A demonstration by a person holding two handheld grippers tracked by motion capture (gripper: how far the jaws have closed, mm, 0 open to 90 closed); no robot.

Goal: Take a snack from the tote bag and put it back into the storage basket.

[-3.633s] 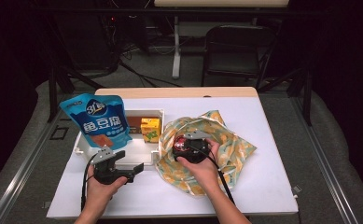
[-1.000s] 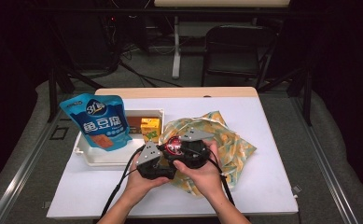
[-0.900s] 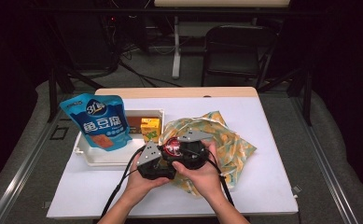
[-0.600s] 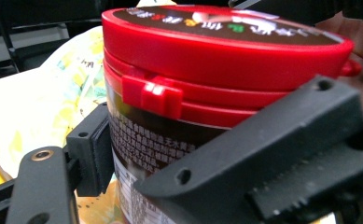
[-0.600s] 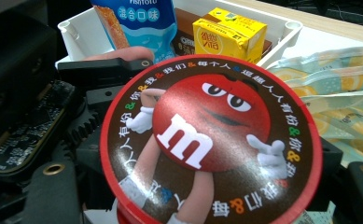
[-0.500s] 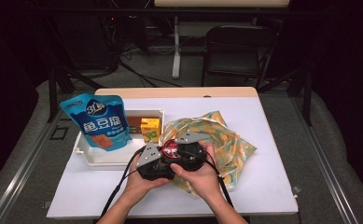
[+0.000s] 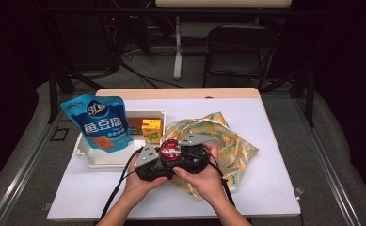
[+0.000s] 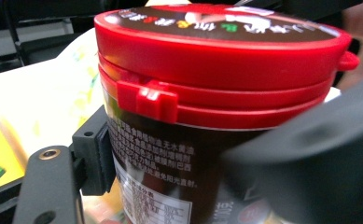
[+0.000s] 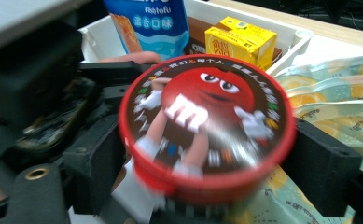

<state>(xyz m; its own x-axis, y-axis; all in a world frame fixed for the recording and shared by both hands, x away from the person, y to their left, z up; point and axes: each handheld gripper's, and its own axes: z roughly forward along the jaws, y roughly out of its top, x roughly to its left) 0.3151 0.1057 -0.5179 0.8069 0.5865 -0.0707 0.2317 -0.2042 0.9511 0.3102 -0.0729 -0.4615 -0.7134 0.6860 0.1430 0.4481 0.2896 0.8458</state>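
Both grippers meet at a red-lidded M&M's candy tub (image 7: 171, 149), held upright just above the table's near middle, over the edge of a yellow-green lemon-print bag (image 7: 227, 143).

Left gripper (image 7: 158, 162): jaws have just been closing, tub between them. In the left gripper view one pad lies against the tub's (image 8: 207, 140) dark side below the lid; the other jaw is a blur in front, contact there can't be told. Reads as gripping the tub.

Right gripper (image 7: 186, 157): jaws have just been opening. In the right gripper view the tub (image 9: 205, 123) sits between its two black pads, both close at the sides; whether they press, I can't tell.

Labels: lid shows the red M&M's character holding the "m" logo, ringed by small Chinese text. The side carries white Chinese print and a nutrition table, too small to read.

Farther off, a white tray (image 7: 89, 155) holds a blue pouch (image 7: 100, 123) marked "鱼豆腐", "Fishtofu" partly readable in the right gripper view, and a yellow drink carton (image 7: 151, 130).
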